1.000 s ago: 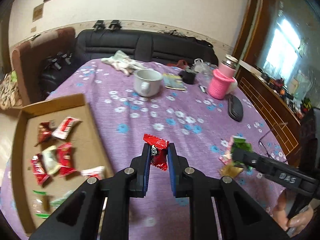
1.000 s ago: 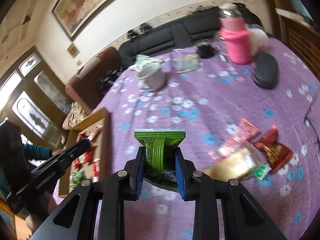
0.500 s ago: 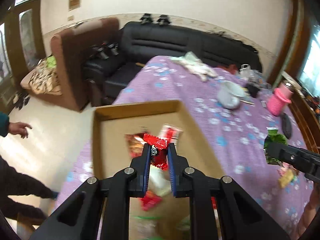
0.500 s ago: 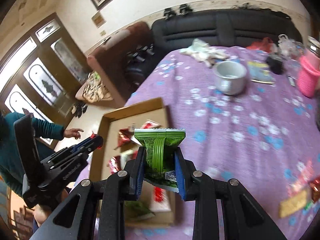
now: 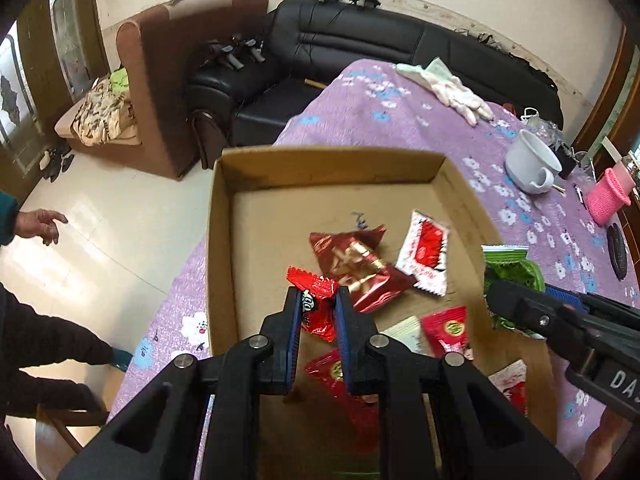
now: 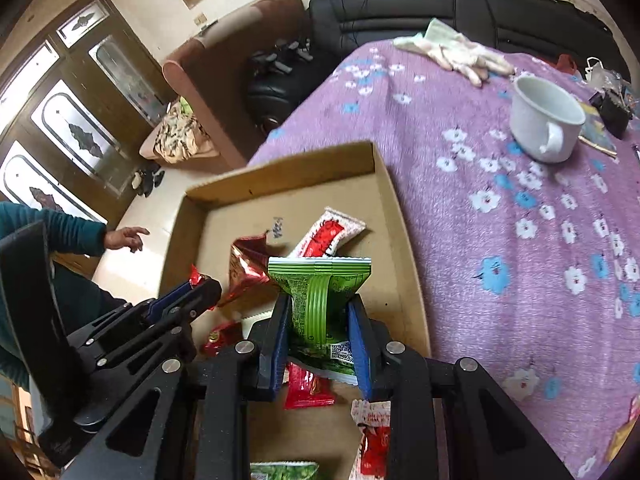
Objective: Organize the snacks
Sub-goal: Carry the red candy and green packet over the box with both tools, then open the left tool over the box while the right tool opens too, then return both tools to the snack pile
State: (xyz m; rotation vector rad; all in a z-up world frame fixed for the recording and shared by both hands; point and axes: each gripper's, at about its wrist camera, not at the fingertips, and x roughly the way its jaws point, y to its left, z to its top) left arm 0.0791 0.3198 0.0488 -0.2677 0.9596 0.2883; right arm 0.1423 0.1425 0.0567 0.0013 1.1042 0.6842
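Note:
A shallow cardboard box [image 5: 224,248] [image 6: 392,208] lies on the purple flowered tablecloth [image 6: 500,208] and holds several snack packets, among them a dark red foil one [image 5: 356,264] and a white and red one [image 5: 426,248]. My left gripper [image 5: 317,304] hangs over the box, shut on a small red packet [image 5: 314,292]. My right gripper [image 6: 318,320] is also above the box, shut on a green packet [image 6: 320,292]. Each gripper shows in the other's view: the right one [image 5: 516,292] at the box's right side, the left one [image 6: 196,284] at its left.
A white mug [image 6: 546,120] and white gloves [image 6: 460,54] lie farther back on the table, with a pink holder [image 5: 610,196] at the right. A black sofa [image 5: 360,52] and a brown armchair [image 5: 160,92] stand behind. A person's hand [image 5: 38,224] shows at the left.
Both grippers have swung left from over the tablecloth to above the box, each keeping its packet. The loose snack pile on the cloth has left the view.

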